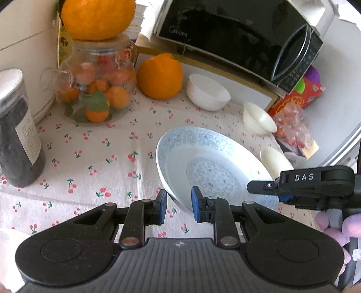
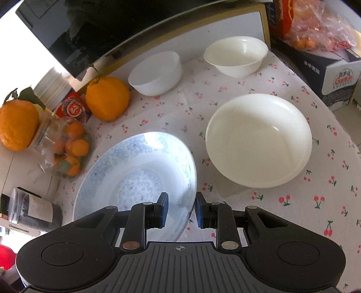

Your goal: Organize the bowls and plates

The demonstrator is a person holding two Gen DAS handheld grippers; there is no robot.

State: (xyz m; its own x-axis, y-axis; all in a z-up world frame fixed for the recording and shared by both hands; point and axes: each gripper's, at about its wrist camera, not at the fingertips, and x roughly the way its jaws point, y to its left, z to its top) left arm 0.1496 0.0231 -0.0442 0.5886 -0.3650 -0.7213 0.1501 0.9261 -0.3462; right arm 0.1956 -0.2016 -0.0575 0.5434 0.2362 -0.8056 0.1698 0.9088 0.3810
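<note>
A blue-patterned plate (image 1: 214, 166) (image 2: 137, 178) is tilted, its near rim raised off the cherry-print cloth. My left gripper (image 1: 179, 206) straddles its near rim, jaws a little apart, one finger outside and one inside. My right gripper (image 2: 180, 210) straddles the opposite rim the same way; it shows at the right of the left wrist view (image 1: 300, 187). A large cream bowl (image 2: 259, 139) (image 1: 274, 161) sits right of the plate. Two small white bowls (image 2: 155, 72) (image 2: 237, 55) stand further back, also in the left wrist view (image 1: 206, 92) (image 1: 258, 119).
A black microwave (image 1: 243, 33) on a box stands behind the bowls. A glass jar of small oranges (image 1: 97, 88), two large oranges (image 1: 160, 76) (image 1: 97, 18) and a dark jar (image 1: 18, 133) stand at the left. A red box and plastic bag (image 1: 293, 121) lie right.
</note>
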